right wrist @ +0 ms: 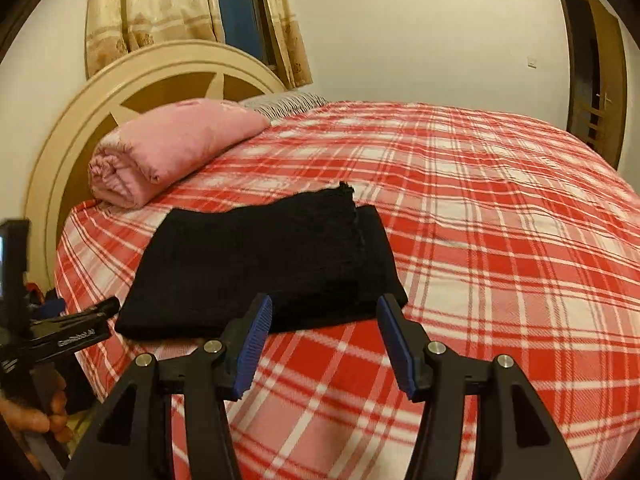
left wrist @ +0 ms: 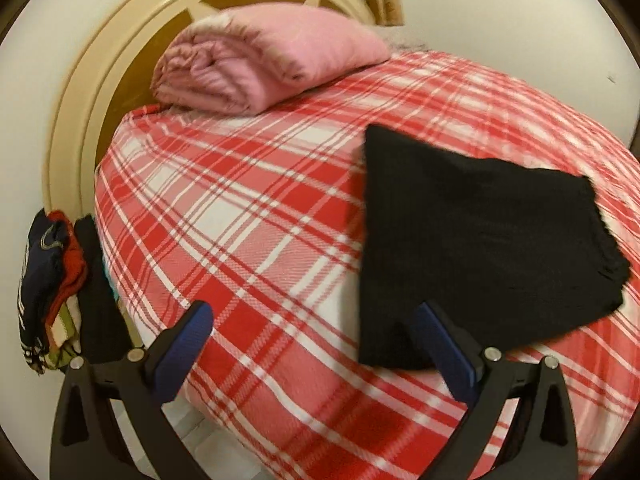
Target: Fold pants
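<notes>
The black pants (left wrist: 472, 240) lie folded into a flat rectangle on the red plaid bed cover (left wrist: 240, 220). My left gripper (left wrist: 314, 314) is open and empty, and its right finger overlaps the near left corner of the pants. In the right wrist view the folded pants (right wrist: 260, 264) lie just ahead of my right gripper (right wrist: 324, 306), which is open and empty above the cover (right wrist: 480, 240). The left gripper's body (right wrist: 60, 332) shows at the left edge there, held by a hand.
A folded pink blanket (left wrist: 260, 64) sits by the curved cream headboard (left wrist: 80, 120). Clothes (left wrist: 52, 288) hang off the bed's left side. A curtained window (right wrist: 236, 4) and a wooden door (right wrist: 596, 64) are on the walls.
</notes>
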`<state>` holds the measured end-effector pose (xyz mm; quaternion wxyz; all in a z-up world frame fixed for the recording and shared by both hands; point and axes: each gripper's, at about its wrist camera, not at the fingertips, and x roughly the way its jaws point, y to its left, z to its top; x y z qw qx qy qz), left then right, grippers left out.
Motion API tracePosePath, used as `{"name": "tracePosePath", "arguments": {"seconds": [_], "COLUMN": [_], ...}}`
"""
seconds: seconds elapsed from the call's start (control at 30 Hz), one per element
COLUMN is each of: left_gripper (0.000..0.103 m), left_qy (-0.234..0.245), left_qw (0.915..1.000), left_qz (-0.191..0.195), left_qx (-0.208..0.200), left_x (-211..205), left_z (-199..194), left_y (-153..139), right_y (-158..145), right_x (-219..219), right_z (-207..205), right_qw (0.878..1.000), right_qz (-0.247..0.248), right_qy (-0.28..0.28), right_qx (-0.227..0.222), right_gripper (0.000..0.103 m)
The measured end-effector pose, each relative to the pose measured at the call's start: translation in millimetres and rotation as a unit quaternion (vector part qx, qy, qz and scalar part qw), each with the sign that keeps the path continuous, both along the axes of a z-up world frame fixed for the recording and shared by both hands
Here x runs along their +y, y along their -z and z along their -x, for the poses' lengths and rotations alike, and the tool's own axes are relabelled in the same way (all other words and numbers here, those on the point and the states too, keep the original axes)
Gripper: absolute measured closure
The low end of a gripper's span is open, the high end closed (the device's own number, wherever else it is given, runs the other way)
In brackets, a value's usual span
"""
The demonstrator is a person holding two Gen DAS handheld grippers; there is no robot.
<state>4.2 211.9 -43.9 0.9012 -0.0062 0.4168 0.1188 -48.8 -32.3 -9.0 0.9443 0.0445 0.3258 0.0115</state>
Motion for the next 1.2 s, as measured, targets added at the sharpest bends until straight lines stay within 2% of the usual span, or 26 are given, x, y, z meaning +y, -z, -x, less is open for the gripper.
{"name": "tracePosePath", "arguments": {"seconds": [0.07,0.17,0.27,0.33,0.5,0.7,0.87,1.0,1.07,1.2], "left_gripper": [0.0,0.0,0.0,0.0,0.0,0.0,0.0,0.0,0.0,0.0], "left_qy": [0.012,0.029,0.047,0.062,0.094,0.112,0.121,0.128,0.128,0.125], "left_qw": [0.9998,0.9989,0.9978,0.9975,0.9952,0.9929,0.9908,0.9898,0.9906,0.9913], "left_qz": [-0.005,-0.005,-0.011,-0.008,-0.002,-0.01,0.009,0.022,0.026,0.004], "left_qx": [-0.016,-0.038,-0.047,-0.035,0.027,0.039,0.06,0.06,0.042,-0.04], "left_x": [-9.5,-21.3,-33.2,-41.2,-54.7,-68.0,-70.7,-72.3,-71.8,-70.4], "left_z": [10.8,27.7,39.7,44.0,50.1,68.0,79.5,87.0,91.1,107.7], "left_y": [-8.5,-19.8,-23.9,-18.4,9.6,13.4,16.1,8.3,-2.5,-40.0], "right_y": [1.8,6.5,15.4,21.4,34.6,37.5,22.2,-1.0,-13.0,-37.0], "right_x": [2.5,3.1,3.0,1.1,-5.9,-7.8,-2.4,1.7,3.1,9.0], "right_z": [5.9,14.9,21.0,26.7,42.0,55.2,66.2,77.2,82.6,95.6], "right_qw": [1.0,1.0,0.998,0.997,0.993,0.99,0.992,0.995,0.997,0.999], "right_qz": [0.003,0.001,0.014,0.012,0.014,-0.001,0.009,0.013,0.013,0.009], "right_qy": [0.007,0.011,0.027,0.032,0.042,0.046,0.043,0.046,0.048,0.047], "right_qx": [0.012,0.02,0.049,0.07,0.11,0.134,0.118,0.083,0.064,0.019], "right_gripper": [0.034,0.034,0.034,0.034,0.034,0.034,0.034,0.034,0.034,0.034]}}
